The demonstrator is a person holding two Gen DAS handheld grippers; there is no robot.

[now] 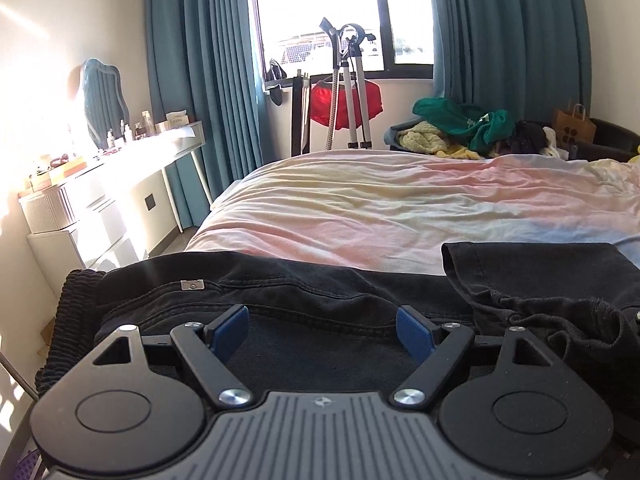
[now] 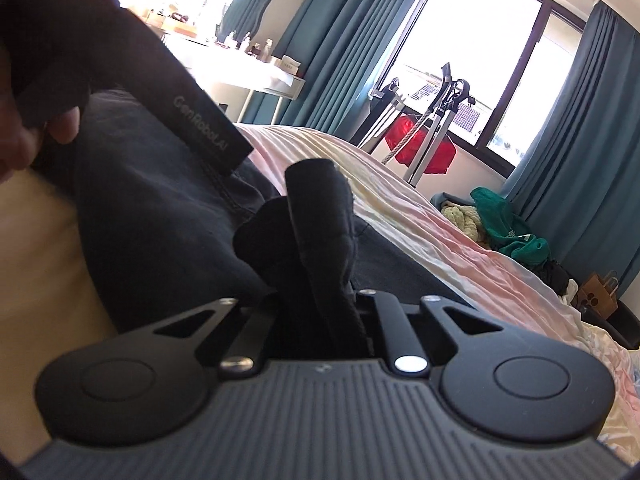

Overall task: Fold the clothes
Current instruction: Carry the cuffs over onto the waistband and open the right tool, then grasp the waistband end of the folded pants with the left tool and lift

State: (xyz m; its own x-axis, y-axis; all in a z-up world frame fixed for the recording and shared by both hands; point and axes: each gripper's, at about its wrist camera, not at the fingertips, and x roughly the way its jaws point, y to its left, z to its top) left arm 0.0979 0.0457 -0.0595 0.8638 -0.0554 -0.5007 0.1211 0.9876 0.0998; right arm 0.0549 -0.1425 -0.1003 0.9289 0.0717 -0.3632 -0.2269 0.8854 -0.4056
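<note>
One bed (image 1: 400, 204) covered by pastel sheet; black trousers (image 1: 304, 292) spread at near edge. One basket (image 1: 394, 133) beyond bed heaped with clothes: green, yellow, dark. Left tool (image 1: 322, 330) released, blue pads apart over trousers. Right tool (image 2: 320, 320) clenched on bunched trouser leg (image 2: 320, 216).
</note>
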